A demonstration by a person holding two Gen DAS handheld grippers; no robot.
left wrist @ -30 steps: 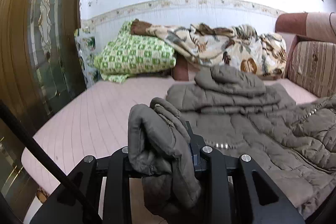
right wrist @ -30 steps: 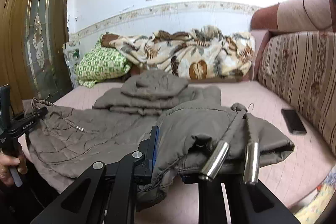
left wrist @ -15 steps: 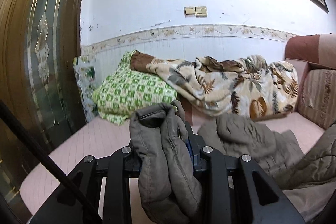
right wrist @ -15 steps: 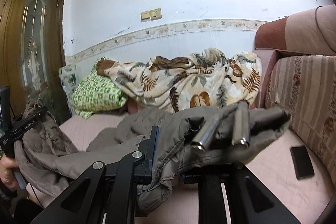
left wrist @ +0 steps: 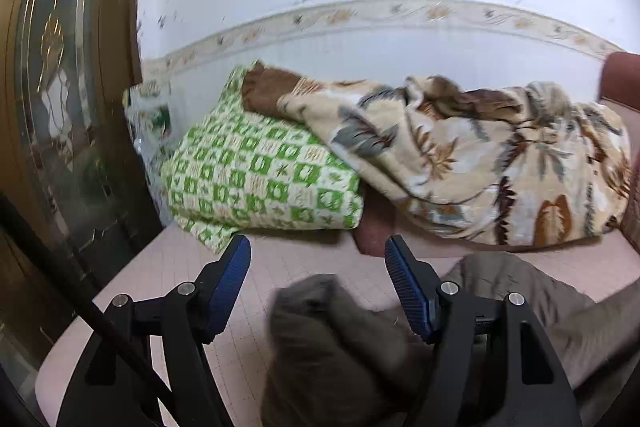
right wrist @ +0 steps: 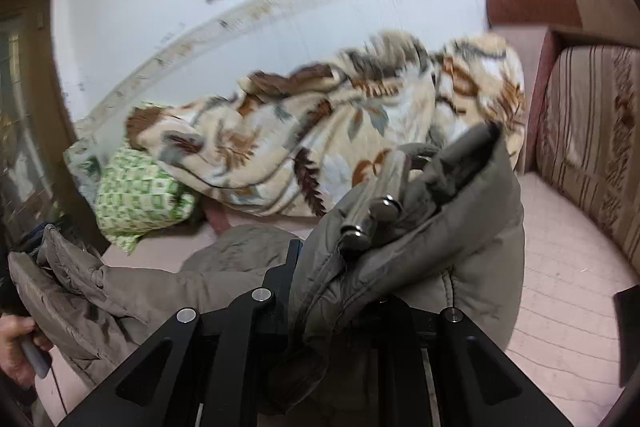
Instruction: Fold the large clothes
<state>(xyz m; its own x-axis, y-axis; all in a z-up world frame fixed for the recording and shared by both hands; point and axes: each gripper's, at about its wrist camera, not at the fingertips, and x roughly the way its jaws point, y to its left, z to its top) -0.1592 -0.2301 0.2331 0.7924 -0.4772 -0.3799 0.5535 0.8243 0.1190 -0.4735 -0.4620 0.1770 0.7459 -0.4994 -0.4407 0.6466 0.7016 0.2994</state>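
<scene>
Mid-fold: left gripper (left wrist: 318,261) jaws have just been opening, letting go of the jacket (right wrist: 420,259) hem, right gripper (right wrist: 340,307) is clamping its corner above the sofa (right wrist: 568,291); laying flat and further folds remaining.

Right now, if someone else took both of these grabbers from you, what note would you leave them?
Left gripper: jaws have just been opening; blue pads clear of the cloth, the grey-brown jacket slumping between them, unheld.
Right gripper: shut on the jacket's edge, metal cord ends lying on top.
Jacket: bunched on the pink sofa seat, near the leaf-print blanket and green pillow.
Done: the jacket's edge carried toward the blanket.
Left: release the right side, flatten, finish folding.
</scene>
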